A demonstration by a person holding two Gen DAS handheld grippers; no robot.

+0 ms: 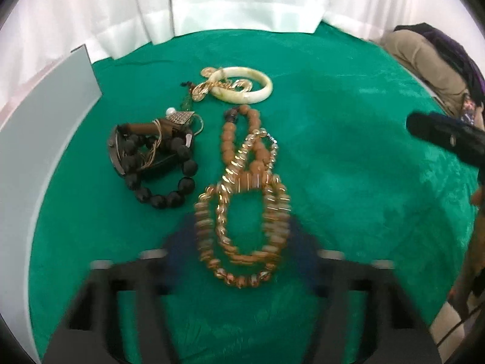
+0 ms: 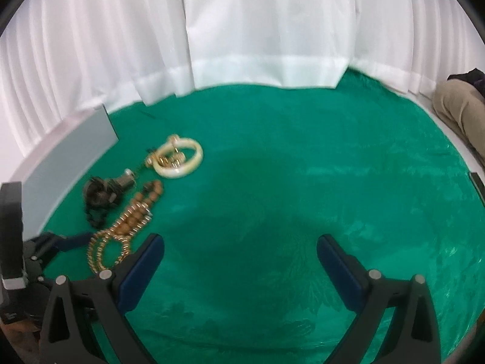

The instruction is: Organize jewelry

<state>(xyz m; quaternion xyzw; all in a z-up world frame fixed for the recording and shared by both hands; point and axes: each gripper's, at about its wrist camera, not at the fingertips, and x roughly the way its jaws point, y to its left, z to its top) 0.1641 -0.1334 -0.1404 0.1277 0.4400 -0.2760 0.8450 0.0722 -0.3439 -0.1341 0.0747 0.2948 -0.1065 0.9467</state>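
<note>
Amber bead necklace (image 1: 242,212) — glossy, gold-linked, looped on green cloth (image 1: 348,151)

From my right wrist cam, the right gripper (image 2: 239,245) has its jaws spread wide over bare green cloth (image 2: 303,166), nothing between them. All the jewelry sits off to the left: a cream bangle (image 2: 179,158) with gold bits on it, a dark clump of black beads (image 2: 98,197), and a tan-and-gold beaded necklace (image 2: 121,233) running toward my left finger. The left gripper (image 2: 48,242) pokes in right by the necklace's loops. White curtain (image 2: 257,30) behind.
</note>
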